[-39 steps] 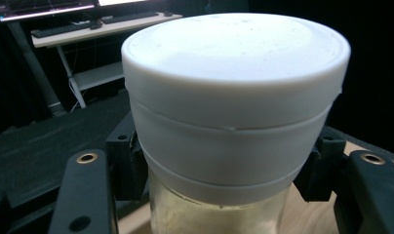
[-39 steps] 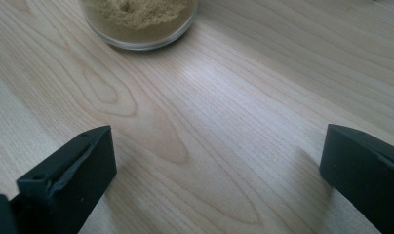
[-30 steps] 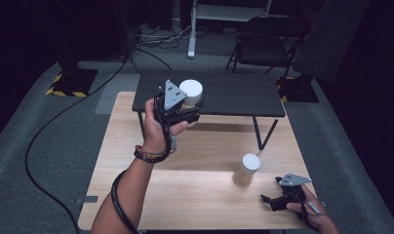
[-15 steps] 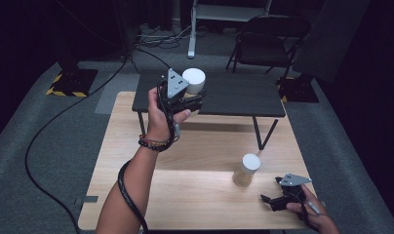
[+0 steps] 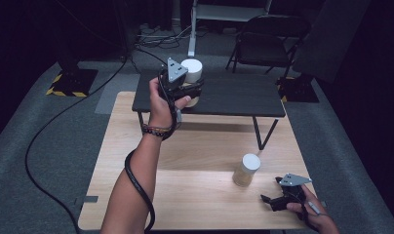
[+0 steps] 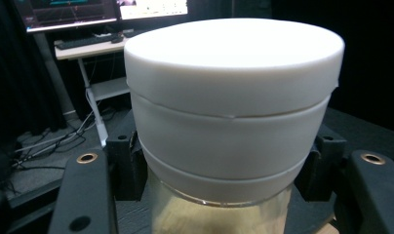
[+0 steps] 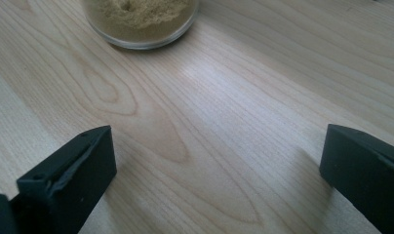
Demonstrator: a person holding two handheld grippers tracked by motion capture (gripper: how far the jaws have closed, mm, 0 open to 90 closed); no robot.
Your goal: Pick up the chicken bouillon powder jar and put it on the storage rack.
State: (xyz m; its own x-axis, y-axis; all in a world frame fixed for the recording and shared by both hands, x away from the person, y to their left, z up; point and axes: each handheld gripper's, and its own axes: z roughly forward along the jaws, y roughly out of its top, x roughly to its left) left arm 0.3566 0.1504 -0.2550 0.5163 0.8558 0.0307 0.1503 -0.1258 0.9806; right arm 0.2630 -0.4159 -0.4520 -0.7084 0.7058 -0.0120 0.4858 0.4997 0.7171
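We held the left gripper (image 5: pixel 189 91) up over the near edge of the black side table (image 5: pixel 234 95), gripping a white-lidded jar (image 5: pixel 191 70) just under its lid, most likely so the jar stayed upright and its contents level while we carried it across to set it down. In the left gripper view the jar's white lid (image 6: pixel 234 63) stood right in front of the camera, and both black jaws pressed against the glass below it from either side, so these tongs were shut firmly on the jar with no gap showing. To the right, a second jar (image 5: pixel 246 169) with a white lid and tan powder stood on the wooden table (image 5: pixel 195 151), just ahead of the right gripper (image 5: pixel 275 201). That gripper rested low over the wood with its jaws spread wide and nothing between them, seemingly waiting to take this jar; the jar's base (image 7: pixel 139 22) sat ahead of the jaws, apart from both.
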